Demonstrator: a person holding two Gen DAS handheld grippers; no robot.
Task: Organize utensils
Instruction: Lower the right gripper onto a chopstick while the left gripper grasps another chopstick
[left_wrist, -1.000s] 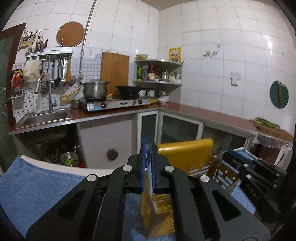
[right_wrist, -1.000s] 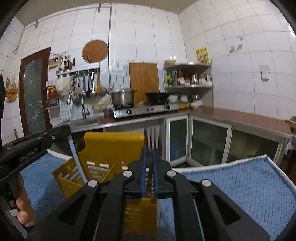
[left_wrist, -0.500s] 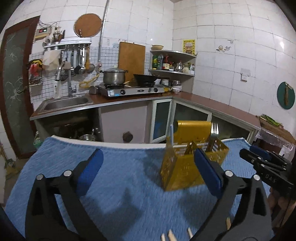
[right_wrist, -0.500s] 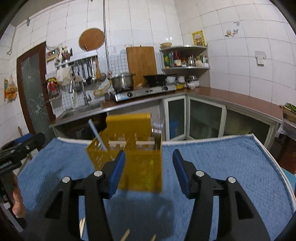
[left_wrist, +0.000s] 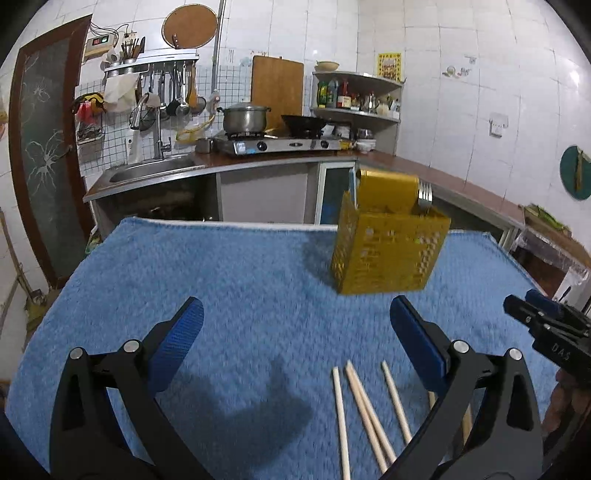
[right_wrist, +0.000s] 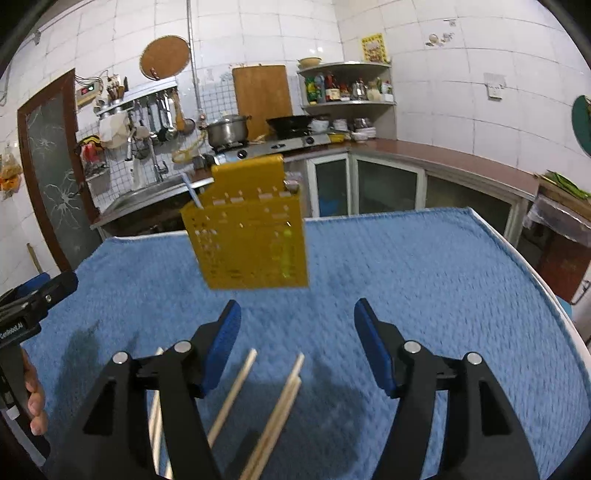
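A yellow perforated utensil holder (left_wrist: 388, 247) stands on the blue towel (left_wrist: 240, 295), with forks and a blue-handled utensil in it; it also shows in the right wrist view (right_wrist: 251, 240). Several wooden chopsticks (left_wrist: 364, 406) lie loose on the towel near me, also seen in the right wrist view (right_wrist: 273, 413). My left gripper (left_wrist: 295, 339) is open and empty, pulled back from the holder, above the chopsticks. My right gripper (right_wrist: 295, 347) is open and empty, also back from the holder, over the chopsticks.
The towel-covered table ends at a white edge (right_wrist: 546, 291) on the right. Behind it stand a kitchen counter with a sink (left_wrist: 147, 170), a gas stove with a pot (left_wrist: 245, 120), and corner shelves (left_wrist: 354, 96). The other gripper shows at the right edge (left_wrist: 546, 332).
Both grippers were shut at the holder a second ago. They have opened and drawn back toward me, leaving the holder standing on the towel; the chopsticks came into view.
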